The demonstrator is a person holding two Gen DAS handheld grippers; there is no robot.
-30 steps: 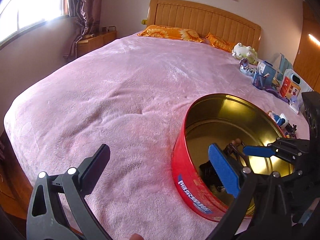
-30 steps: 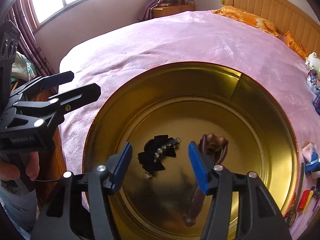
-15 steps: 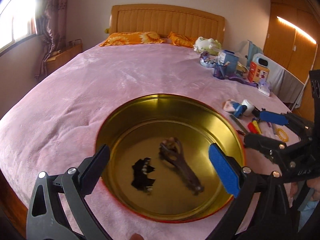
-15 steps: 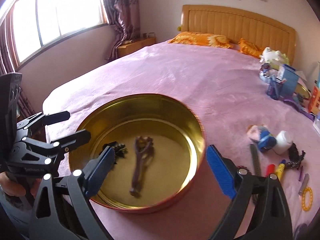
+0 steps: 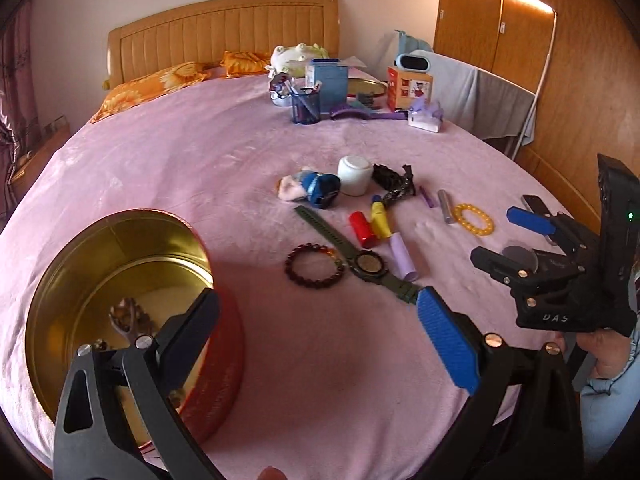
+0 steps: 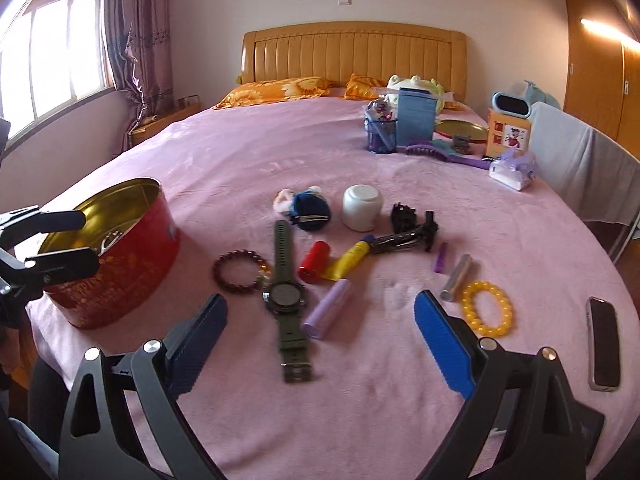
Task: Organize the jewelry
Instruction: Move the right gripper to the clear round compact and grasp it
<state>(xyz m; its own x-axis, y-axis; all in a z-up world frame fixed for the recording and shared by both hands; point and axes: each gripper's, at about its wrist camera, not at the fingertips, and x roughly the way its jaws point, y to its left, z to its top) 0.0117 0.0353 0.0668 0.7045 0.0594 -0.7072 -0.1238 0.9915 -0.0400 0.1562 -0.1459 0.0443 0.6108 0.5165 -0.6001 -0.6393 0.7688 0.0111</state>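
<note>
1. On the pink bed, pretty much everything sits in one loose scatter toward the near edge.
2. Left gripper: jaws spread wide, nothing between them, hanging over bare blanket just right of the tin.
3. Right gripper: jaws are about as wide as they go, holding nothing. They hang over the green watch, which lies flat with its strap stretched out, and a lilac tube just beside it.
4. Red tin sits at the left near the bed edge, gold inside. A brownish hair claw lies in it, partly hidden behind the left jaw.
5. Dark red bead bracelet lies between the tin and the watch, right up against the strap.
6. Yellow bead bracelet is over on the right, just beside a silver tube and not far from a phone.
7. Middle of the pile: red tube, yellow tube, a dark chain-like piece, a small purple tube.
8. Behind those, a white jar and a blue plush thing.
</note>
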